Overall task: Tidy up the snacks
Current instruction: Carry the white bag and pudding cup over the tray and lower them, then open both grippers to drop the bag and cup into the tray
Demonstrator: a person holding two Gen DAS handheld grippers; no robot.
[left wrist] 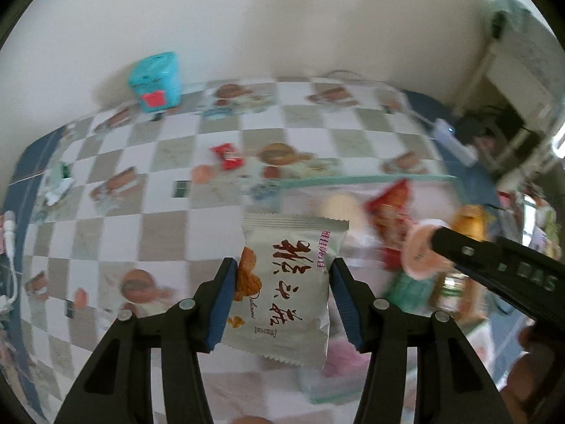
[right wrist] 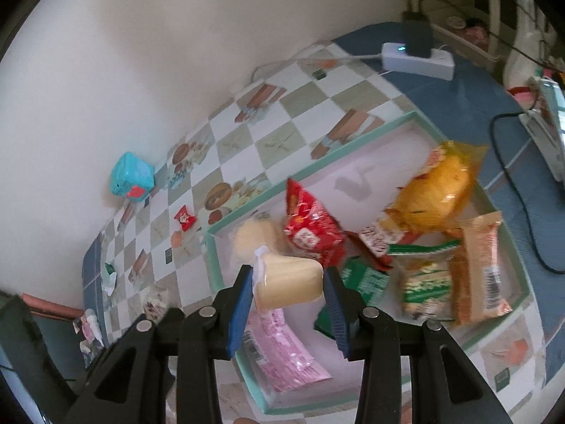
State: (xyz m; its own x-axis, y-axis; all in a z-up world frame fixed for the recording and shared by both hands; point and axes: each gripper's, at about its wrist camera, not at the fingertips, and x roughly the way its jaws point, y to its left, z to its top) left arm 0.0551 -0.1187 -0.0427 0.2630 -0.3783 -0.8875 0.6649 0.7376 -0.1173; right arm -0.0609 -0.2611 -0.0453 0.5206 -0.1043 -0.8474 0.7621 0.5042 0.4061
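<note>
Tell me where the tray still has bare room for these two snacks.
The tray is bare along its far side, between the far rim and the red bag and orange bag. The near half is crowded: pink pack, green packs, brown bar.

Wall point(left wrist: 317, 17): plain off-white, behind the surface.
Surface point(left wrist: 219, 134): checkered cloth, blue border.
Power strip point(right wrist: 416, 58): white, at far edge.

Setting: a domestic room. A table stands against a plain white wall, covered by a checkered tablecloth point(left wrist: 169, 162) printed with food pictures. A white power strip point(right wrist: 418, 60) with a plugged-in adapter lies at the table's far edge. A teal storage tin point(left wrist: 155, 79) stands beside the wall.
</note>
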